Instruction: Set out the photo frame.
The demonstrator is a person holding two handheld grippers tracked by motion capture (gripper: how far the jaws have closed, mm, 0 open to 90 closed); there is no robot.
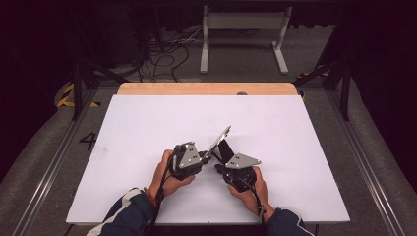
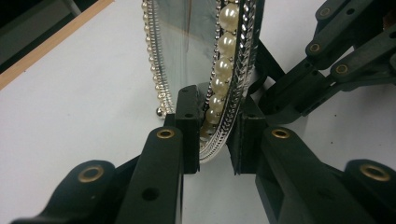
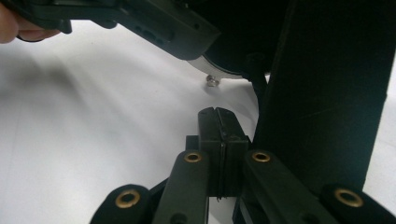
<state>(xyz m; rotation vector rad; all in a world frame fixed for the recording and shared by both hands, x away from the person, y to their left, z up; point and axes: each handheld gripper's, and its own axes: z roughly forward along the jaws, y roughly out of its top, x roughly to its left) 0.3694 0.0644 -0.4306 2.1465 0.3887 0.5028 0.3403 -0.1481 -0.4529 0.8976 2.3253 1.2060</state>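
The left claw is clamped on the bottom edge of a picture frame trimmed with pearls and silver beads. The frame stands tilted above the white surface, near its front middle. Just right of the frame, the right claw has its jaws pressed together, beside the frame's black back stand.
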